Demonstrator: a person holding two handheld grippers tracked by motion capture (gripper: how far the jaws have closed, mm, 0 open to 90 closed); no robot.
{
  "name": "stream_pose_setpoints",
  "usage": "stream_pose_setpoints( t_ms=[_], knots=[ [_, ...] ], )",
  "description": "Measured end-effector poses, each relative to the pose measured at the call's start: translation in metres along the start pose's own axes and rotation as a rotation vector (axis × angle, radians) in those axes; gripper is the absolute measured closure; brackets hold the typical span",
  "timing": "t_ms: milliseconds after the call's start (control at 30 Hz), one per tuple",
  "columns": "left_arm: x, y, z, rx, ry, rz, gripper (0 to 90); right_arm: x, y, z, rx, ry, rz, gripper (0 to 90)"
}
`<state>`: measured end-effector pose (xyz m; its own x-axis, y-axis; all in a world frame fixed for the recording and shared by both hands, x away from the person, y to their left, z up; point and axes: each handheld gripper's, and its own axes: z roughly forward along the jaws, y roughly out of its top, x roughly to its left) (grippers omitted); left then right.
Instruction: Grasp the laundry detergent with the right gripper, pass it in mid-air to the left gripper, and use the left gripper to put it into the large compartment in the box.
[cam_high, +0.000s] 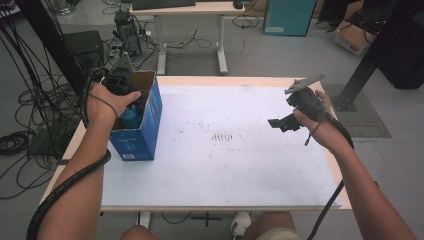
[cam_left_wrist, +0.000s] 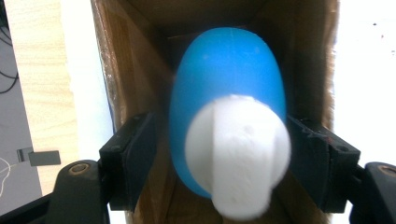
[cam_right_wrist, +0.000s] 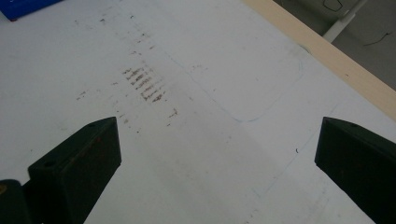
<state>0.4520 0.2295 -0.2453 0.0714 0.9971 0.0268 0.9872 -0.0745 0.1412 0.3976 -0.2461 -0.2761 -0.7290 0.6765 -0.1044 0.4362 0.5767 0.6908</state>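
An open-topped blue cardboard box (cam_high: 146, 131) stands upright at the left side of the white table (cam_high: 225, 175). My left gripper (cam_left_wrist: 222, 140) reaches down into the box (cam_left_wrist: 126, 74) from above. Its jaws sit against both sides of a rounded blue object (cam_left_wrist: 229, 74) with a white end (cam_left_wrist: 238, 149); the same blue object (cam_high: 131, 118) peeks out under the person's hand. My right gripper (cam_high: 280, 122) hovers over the table's right side, open, with nothing but bare white surface between its jaws (cam_right_wrist: 217, 149).
Dark scuff marks (cam_high: 222, 136) lie at the table's middle. Behind the table stand a desk (cam_high: 180, 7) and a teal box (cam_high: 290, 17). Cables (cam_high: 30, 115) spread over the floor at the left, and a black frame post (cam_high: 380, 45) rises at the right.
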Motion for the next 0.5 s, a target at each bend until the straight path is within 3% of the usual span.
stream_pose_setpoints(
  t_ms=[300, 500],
  knots=[
    [0.001, -0.012, -0.015, -0.015, 0.009, 0.014, 23.2, 0.002, 0.006, 0.003, 0.003, 0.007, -0.004, 0.2],
    [-0.004, -0.02, -0.037, -0.06, 0.009, 0.026, 19.6, 0.003, 0.009, 0.005, 0.021, 0.013, -0.007, 0.2]
  ],
)
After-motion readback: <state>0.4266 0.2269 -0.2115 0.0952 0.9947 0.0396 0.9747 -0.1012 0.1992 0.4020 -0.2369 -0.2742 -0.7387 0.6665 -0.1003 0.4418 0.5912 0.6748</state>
